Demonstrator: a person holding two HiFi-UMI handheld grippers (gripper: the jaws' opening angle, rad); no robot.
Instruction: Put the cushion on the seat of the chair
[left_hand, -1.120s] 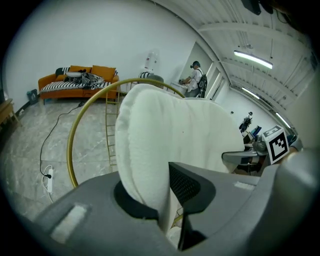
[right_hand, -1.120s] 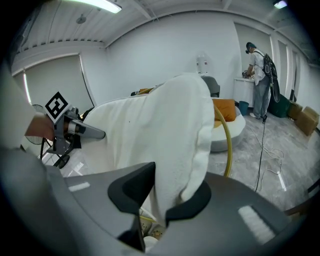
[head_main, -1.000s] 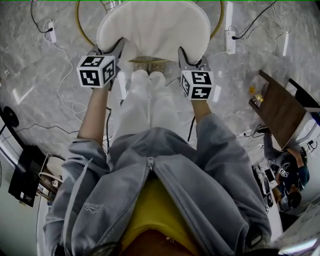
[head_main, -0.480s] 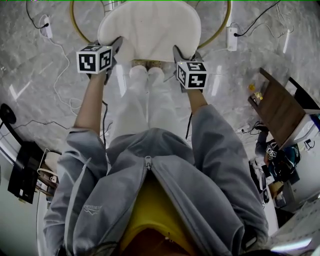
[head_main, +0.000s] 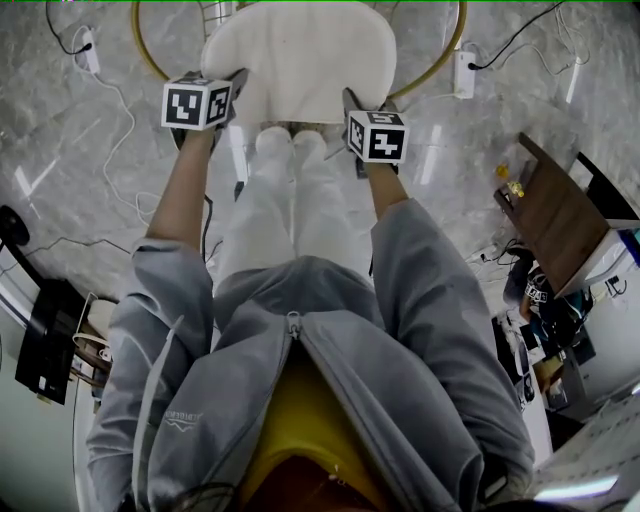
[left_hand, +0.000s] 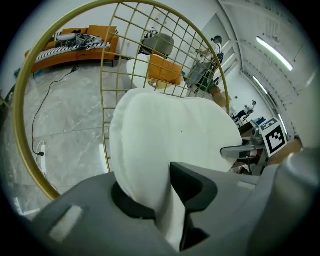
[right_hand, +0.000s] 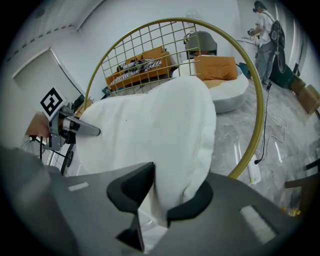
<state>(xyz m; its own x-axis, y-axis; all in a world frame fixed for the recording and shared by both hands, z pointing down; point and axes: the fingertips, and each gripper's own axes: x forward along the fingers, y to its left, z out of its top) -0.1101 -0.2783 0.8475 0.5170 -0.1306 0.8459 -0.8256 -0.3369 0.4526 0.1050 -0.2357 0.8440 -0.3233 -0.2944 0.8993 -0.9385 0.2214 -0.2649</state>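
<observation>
The white cushion (head_main: 300, 55) lies flat over the chair, inside its round gold wire frame (head_main: 148, 62). My left gripper (head_main: 236, 88) pinches the cushion's near left edge and my right gripper (head_main: 350, 104) its near right edge. In the left gripper view the cushion (left_hand: 170, 135) sits folded between the jaws of the left gripper (left_hand: 161, 200), in front of the gold grid back (left_hand: 150, 45). The right gripper view shows the same grip by the right gripper (right_hand: 162, 200) on the cushion (right_hand: 150, 125). Both pairs of jaws are opening slightly with cushion fabric still pressed between them. The seat is hidden under the cushion.
The person's white trousers and shoes (head_main: 290, 150) stand just before the chair. Power strips (head_main: 460, 78) and cables lie on the marble floor on both sides. A brown table (head_main: 560, 215) and another person (head_main: 545, 310) are at the right; dark equipment (head_main: 45, 345) is at the left.
Both grippers have sunk with the cushion, moving it further away in the head view and lower into the gold frame. Both grips stay on its near edge.
</observation>
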